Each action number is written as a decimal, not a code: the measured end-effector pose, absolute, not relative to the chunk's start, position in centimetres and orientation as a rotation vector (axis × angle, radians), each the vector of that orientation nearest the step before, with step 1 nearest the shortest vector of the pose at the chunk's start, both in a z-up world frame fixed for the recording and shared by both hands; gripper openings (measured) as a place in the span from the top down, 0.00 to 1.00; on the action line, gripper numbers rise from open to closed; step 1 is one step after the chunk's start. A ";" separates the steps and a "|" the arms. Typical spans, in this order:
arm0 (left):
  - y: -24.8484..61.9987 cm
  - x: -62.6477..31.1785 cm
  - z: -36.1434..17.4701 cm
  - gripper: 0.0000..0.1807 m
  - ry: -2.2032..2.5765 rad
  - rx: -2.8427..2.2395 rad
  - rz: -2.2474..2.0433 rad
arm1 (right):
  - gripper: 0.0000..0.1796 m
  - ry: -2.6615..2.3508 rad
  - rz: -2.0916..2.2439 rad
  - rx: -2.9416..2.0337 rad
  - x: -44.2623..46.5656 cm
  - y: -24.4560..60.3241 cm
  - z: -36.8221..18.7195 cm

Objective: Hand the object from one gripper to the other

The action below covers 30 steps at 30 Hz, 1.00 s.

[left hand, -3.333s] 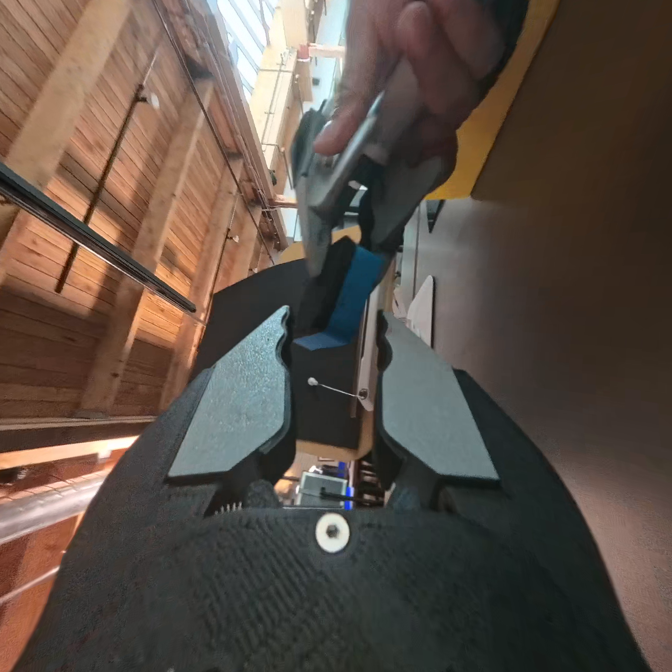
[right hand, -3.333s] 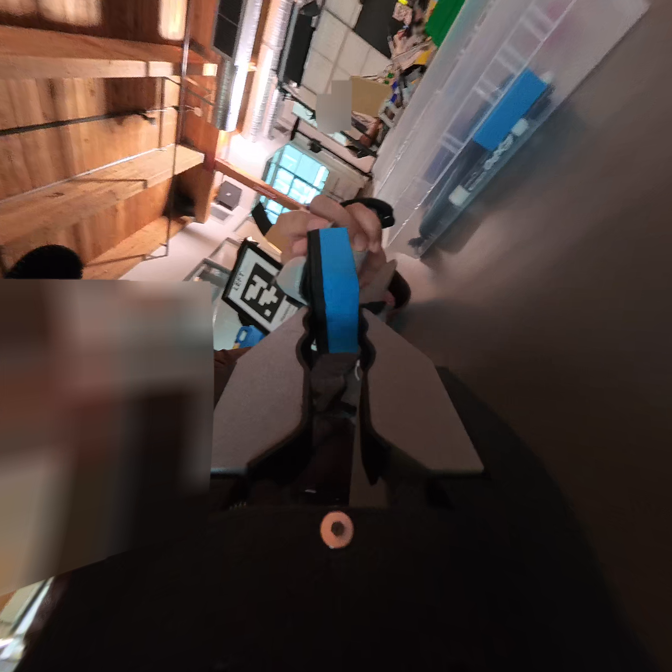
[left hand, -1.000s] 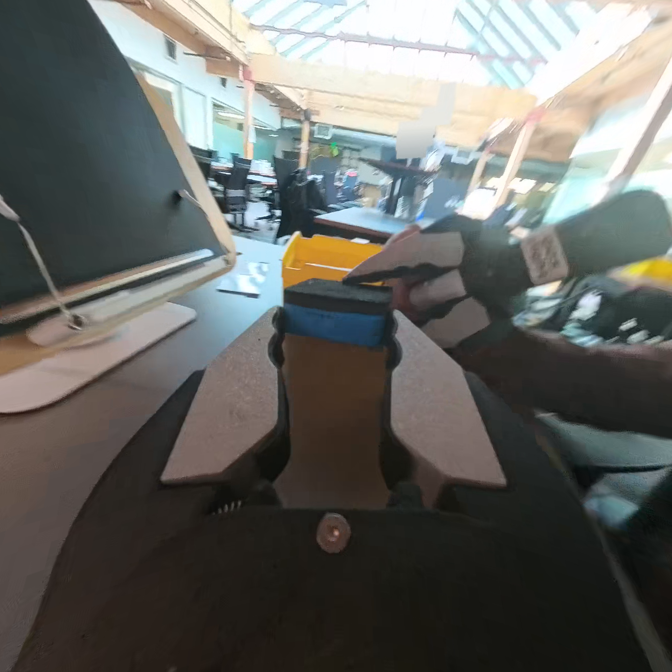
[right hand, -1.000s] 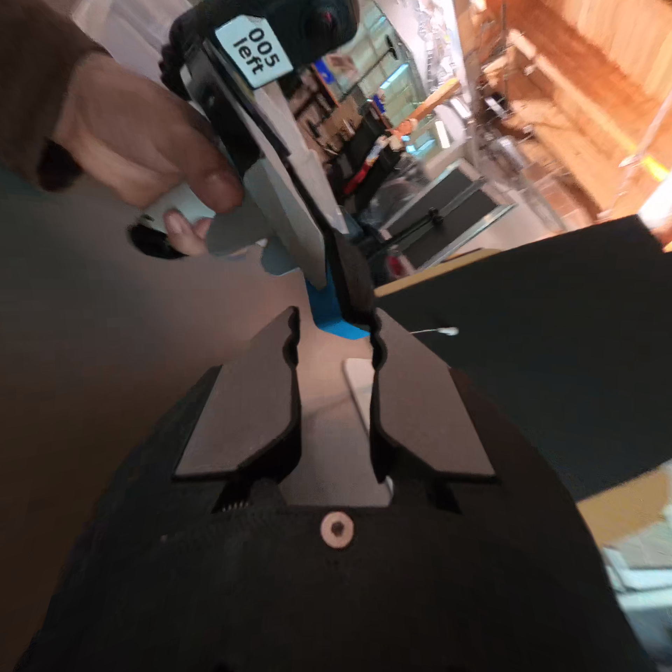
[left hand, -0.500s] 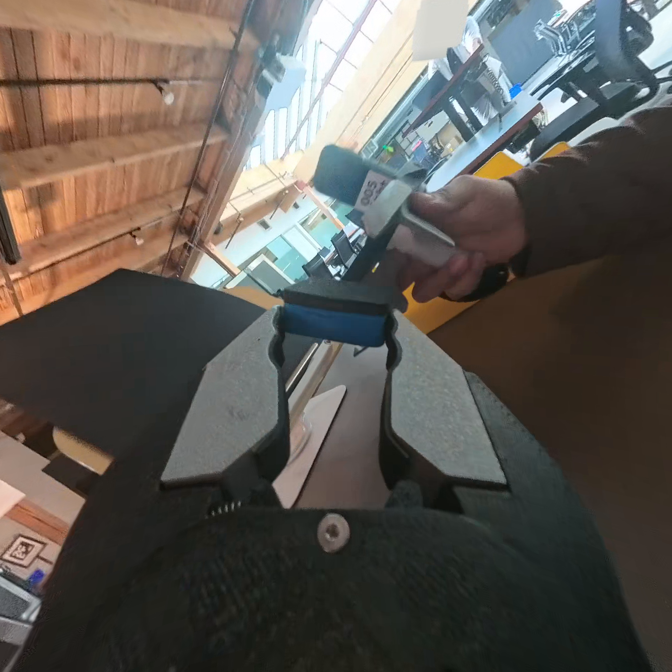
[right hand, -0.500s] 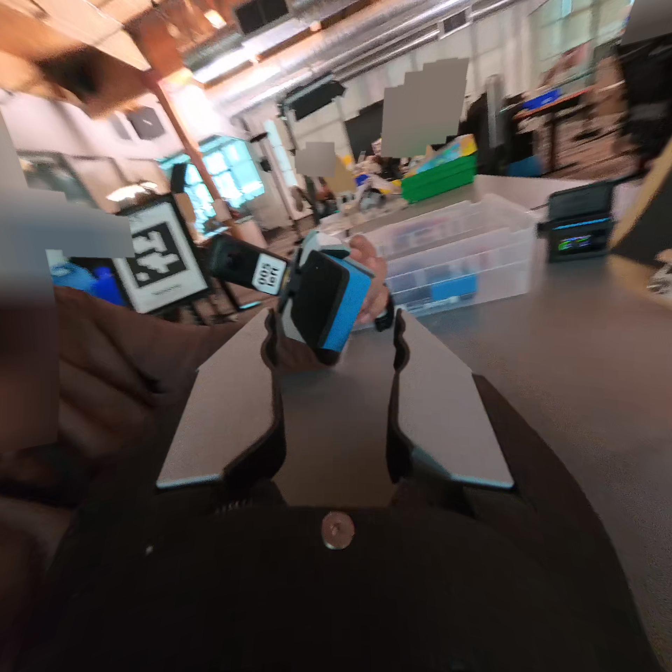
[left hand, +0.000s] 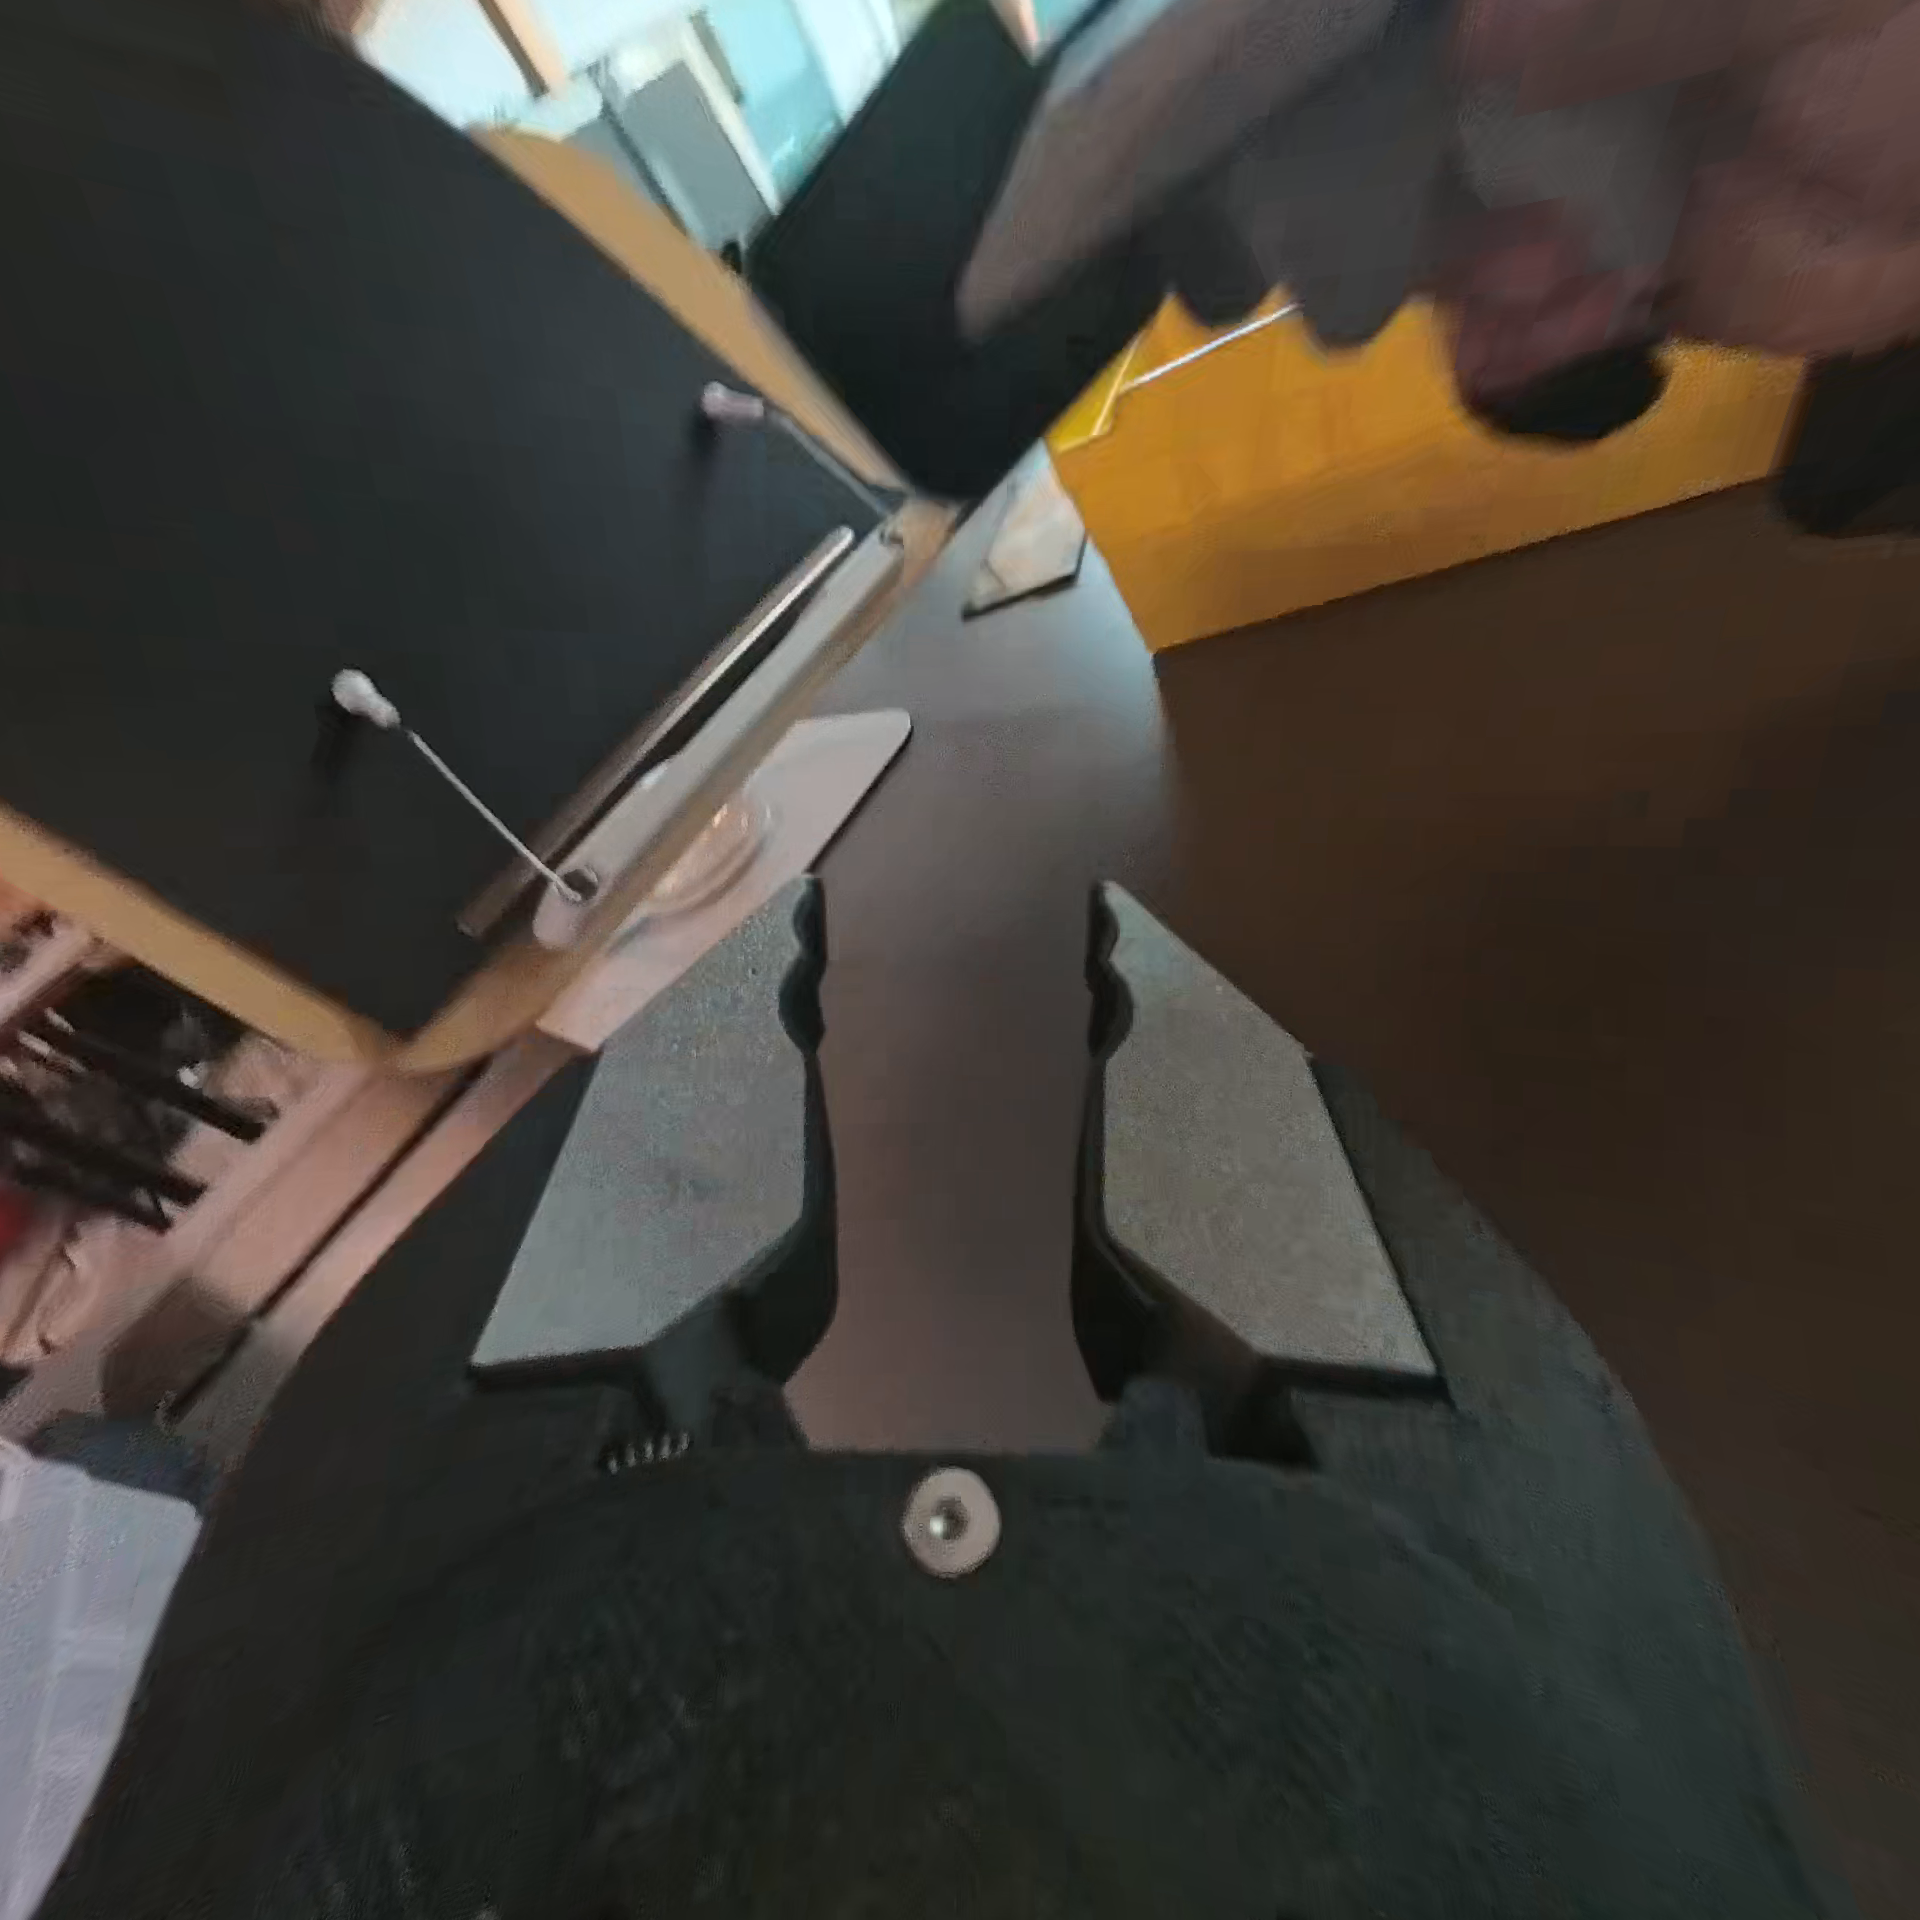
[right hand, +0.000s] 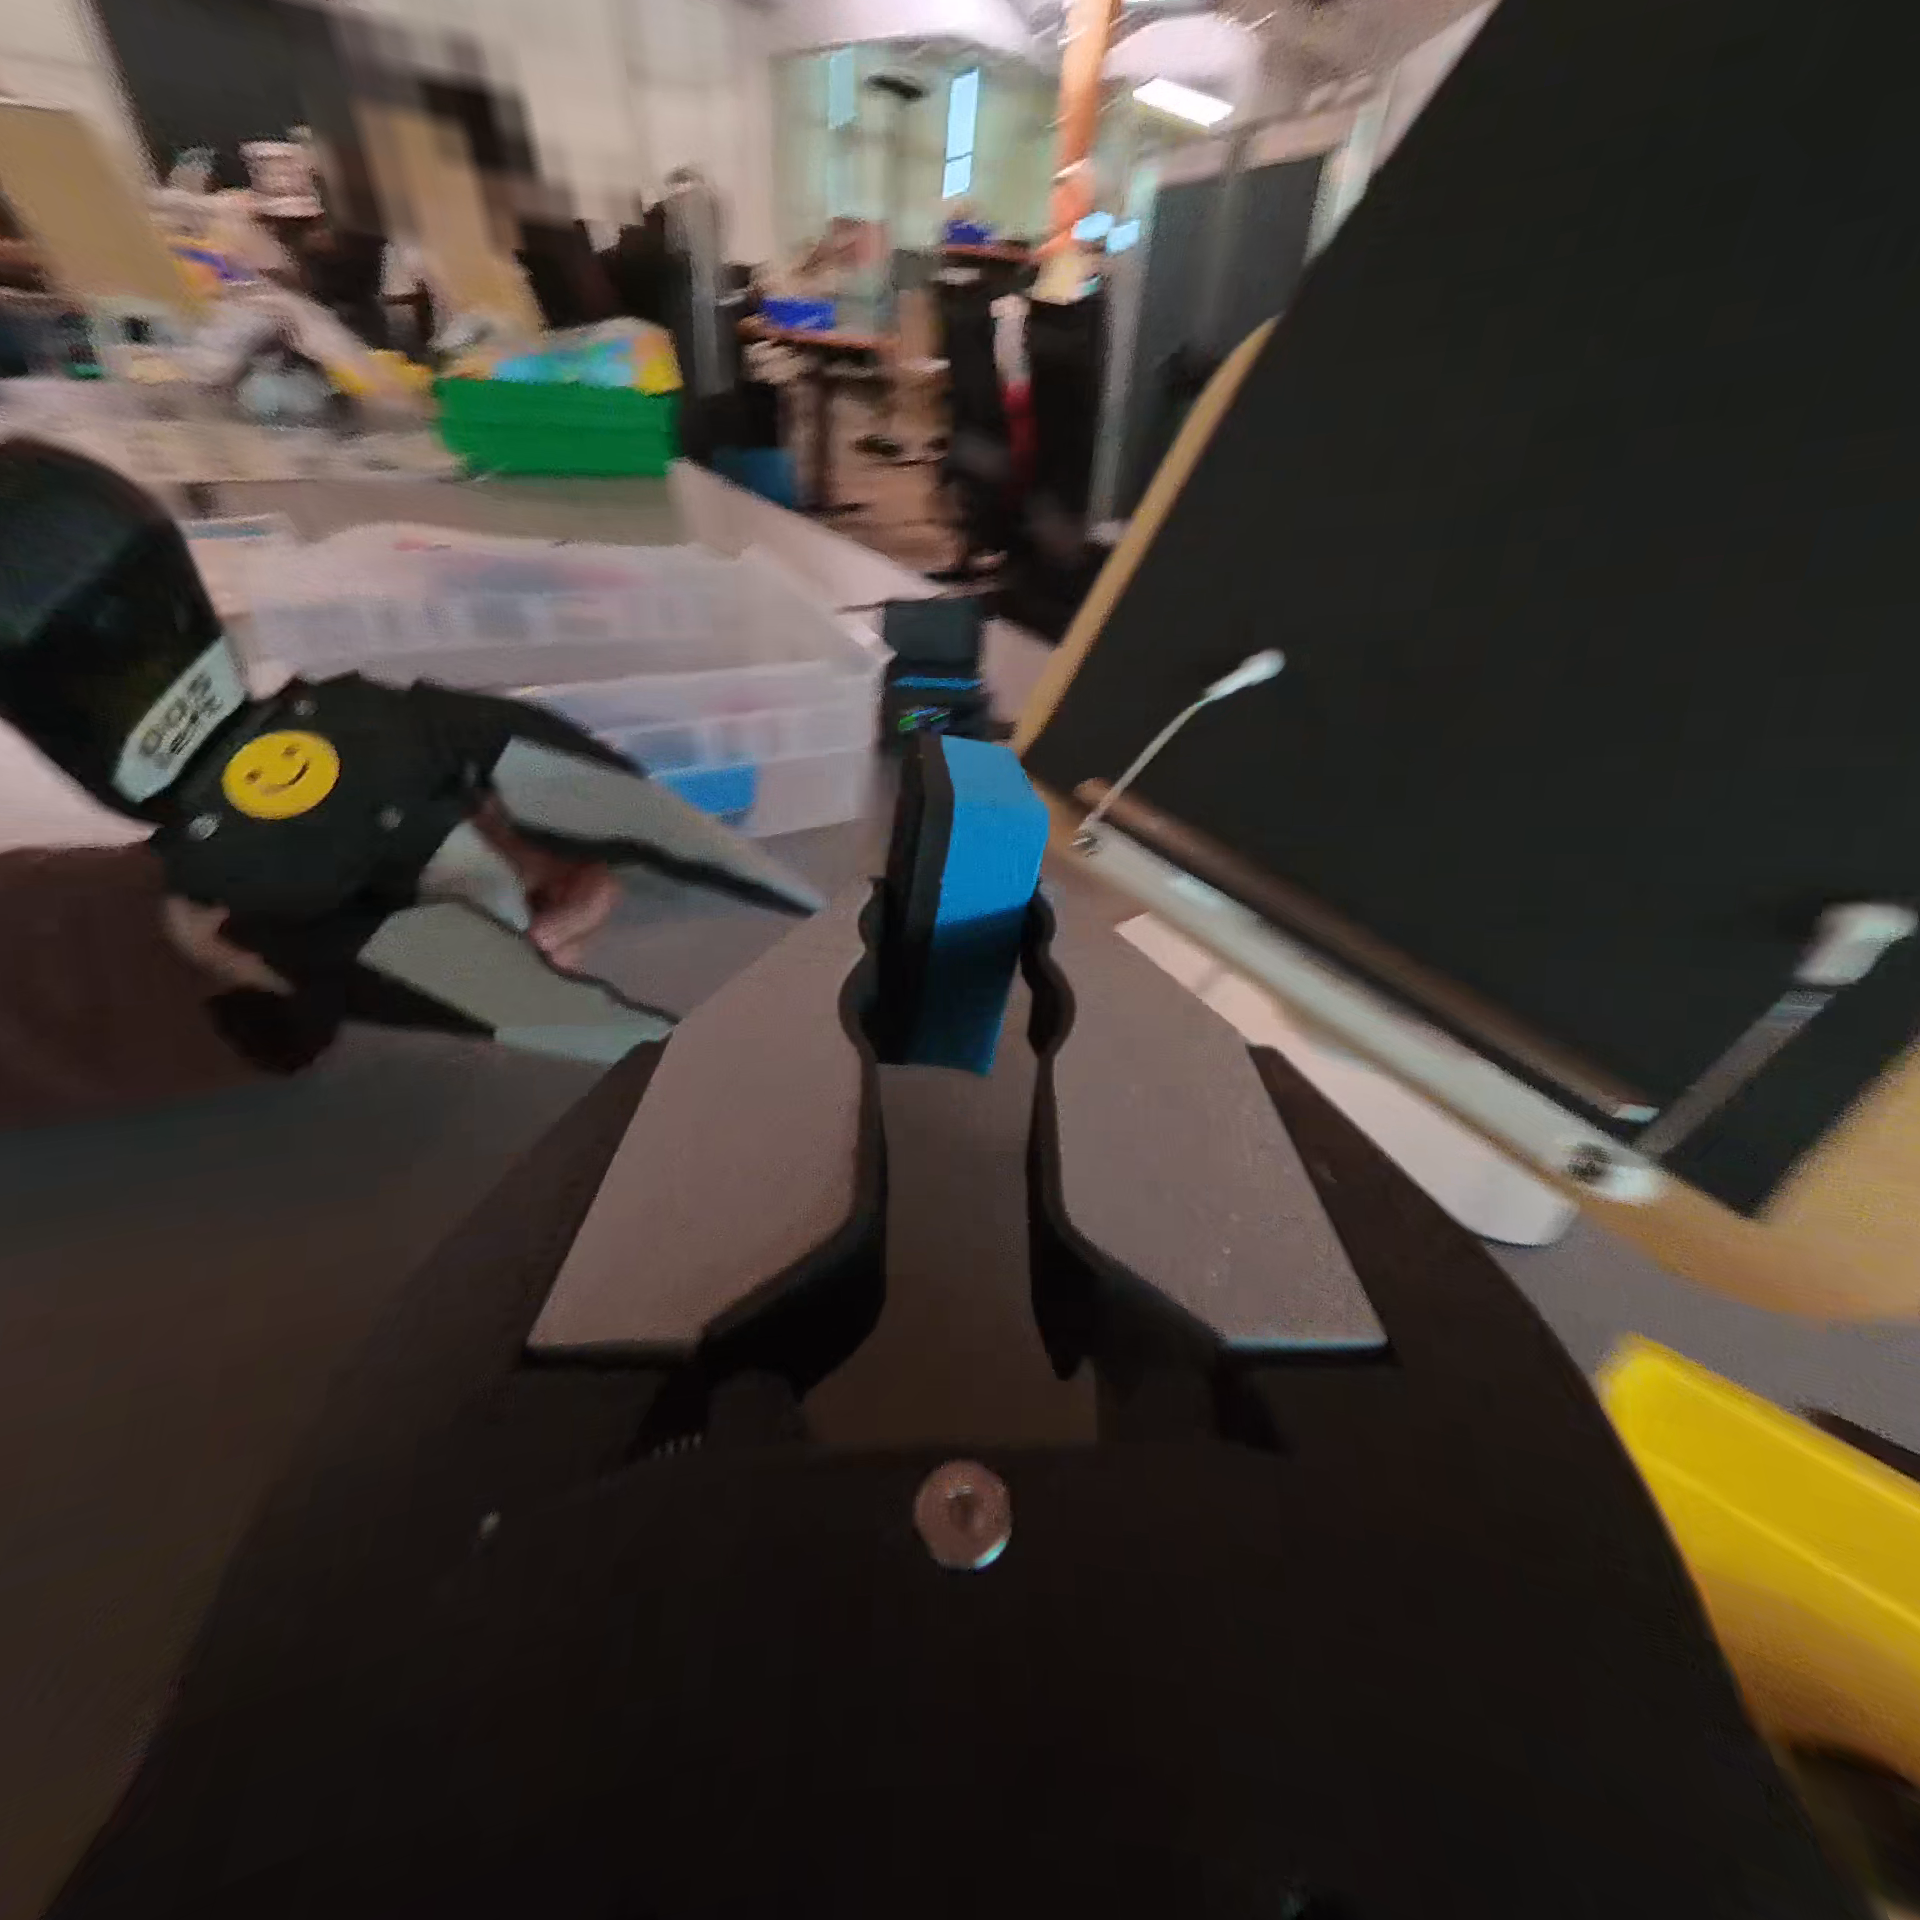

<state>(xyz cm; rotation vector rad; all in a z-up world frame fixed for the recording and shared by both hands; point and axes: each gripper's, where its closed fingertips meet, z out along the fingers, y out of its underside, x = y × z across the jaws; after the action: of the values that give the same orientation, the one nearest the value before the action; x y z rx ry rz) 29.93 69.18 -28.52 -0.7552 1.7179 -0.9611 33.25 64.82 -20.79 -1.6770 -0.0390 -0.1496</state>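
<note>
The object is a blue block with a black felt face (right hand: 982, 883). My right gripper (right hand: 956, 935) is shut on it, and the block stands upright between the fingertips above the dark table (right hand: 260, 1247). My left gripper (left hand: 951, 935) is open and empty over the table (left hand: 987, 727). It also shows in the right wrist view (right hand: 717, 961), held in a hand at the left, jaws apart and a little away from the block. In the left wrist view, a blurred hand with the right gripper (left hand: 1195, 156) is at the top right, and the block is not visible.
A black board in a wooden frame (left hand: 312, 416) stands on a white base (left hand: 800, 769) at the left; in the right wrist view this board (right hand: 1558, 520) is at the right. A yellow bin (left hand: 1351, 488) sits behind. A clear organiser box (right hand: 623, 644) and a green bin (right hand: 561, 426) lie farther back. Spacing between my two grippers at the tips: around 10 cm.
The block has passed from my left gripper to my right. The left gripper has opened and drawn back to the side; the right gripper has shut on the block.
</note>
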 end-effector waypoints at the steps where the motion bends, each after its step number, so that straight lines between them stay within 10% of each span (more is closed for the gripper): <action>1: 69.5 30.1 -28.8 0.74 1.720 -0.792 -0.969 | 0.88 0.000 -0.242 -1.661 33.9 63.9 -19.5; 10: 70.7 30.7 -31.3 0.76 1.773 -1.011 -0.988 | 0.88 0.270 -1.143 -2.117 46.7 49.9 -16.5; 18: 70.5 30.6 -31.5 0.75 1.775 -1.020 -1.007 | 0.73 0.625 -1.079 -2.549 55.5 43.2 -27.2; 30: 70.0 30.4 -30.6 0.75 1.749 -1.092 -1.173 | 0.59 0.329 -0.310 -2.019 40.5 61.0 -17.4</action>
<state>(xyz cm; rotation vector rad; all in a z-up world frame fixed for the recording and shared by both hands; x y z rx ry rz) 30.38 70.04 -30.63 -1.0919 1.7491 -1.1733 40.48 61.00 -17.40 -2.0187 0.3289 -0.3100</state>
